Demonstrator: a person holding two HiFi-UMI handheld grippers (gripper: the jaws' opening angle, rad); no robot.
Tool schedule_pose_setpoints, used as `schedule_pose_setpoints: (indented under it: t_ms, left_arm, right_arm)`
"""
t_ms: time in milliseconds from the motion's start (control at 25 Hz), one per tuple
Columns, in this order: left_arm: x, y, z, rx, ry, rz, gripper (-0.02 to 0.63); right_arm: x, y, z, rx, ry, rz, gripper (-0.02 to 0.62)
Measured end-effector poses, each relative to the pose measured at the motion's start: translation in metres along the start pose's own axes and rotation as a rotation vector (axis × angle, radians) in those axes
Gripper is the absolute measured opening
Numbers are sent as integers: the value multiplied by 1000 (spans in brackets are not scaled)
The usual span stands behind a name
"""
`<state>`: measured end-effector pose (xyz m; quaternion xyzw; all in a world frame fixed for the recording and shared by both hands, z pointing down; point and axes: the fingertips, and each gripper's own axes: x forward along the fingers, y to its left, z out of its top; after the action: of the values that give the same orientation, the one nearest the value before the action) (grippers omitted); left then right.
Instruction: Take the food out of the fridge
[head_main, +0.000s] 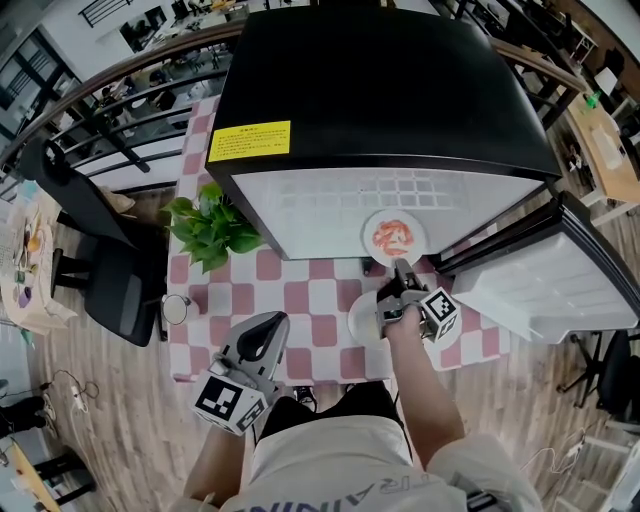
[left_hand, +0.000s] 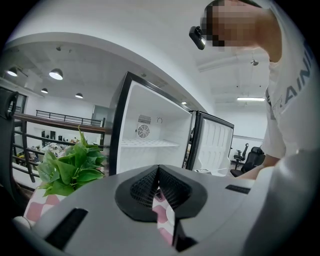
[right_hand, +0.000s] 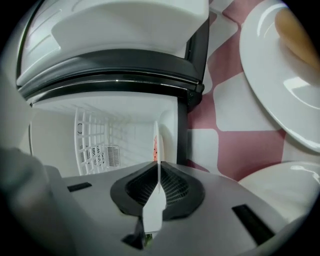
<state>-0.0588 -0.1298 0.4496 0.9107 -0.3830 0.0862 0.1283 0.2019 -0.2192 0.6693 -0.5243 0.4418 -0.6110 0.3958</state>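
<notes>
The right gripper (head_main: 400, 270) clamps its jaws on the 6 o'clock rim of the food plate (head_main: 393, 236). The jaws of the left gripper (head_main: 268, 325) are together and hold nothing.

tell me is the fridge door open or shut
Open. In the head view the fridge door stands swung out beside the fridge, and its white inside with a shelf is exposed.

Left gripper (head_main: 274, 322), right gripper (head_main: 400, 270): grey moulded shells, black ribbed pads (right_hand: 175, 187). Marker cube (head_main: 229, 401), black-and-white squares: at 7 o'clock on the left unit, 4 o'clock on the right. Operator clothing: pale short-sleeved T-shirt (head_main: 340, 465), grey lettering
</notes>
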Motion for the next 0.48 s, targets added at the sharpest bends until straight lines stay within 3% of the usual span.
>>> schedule_pose_setpoints:
  t_ms: [200,480]
  left_arm:
    - [-10,0,-1,0,-8,-9,8]
    - [-35,3,-2,-3,-26,-11,8]
  right_arm:
    - [-22,9,-19,-33,50,35,34]
    - [-60,12,-75,-65,163,43,34]
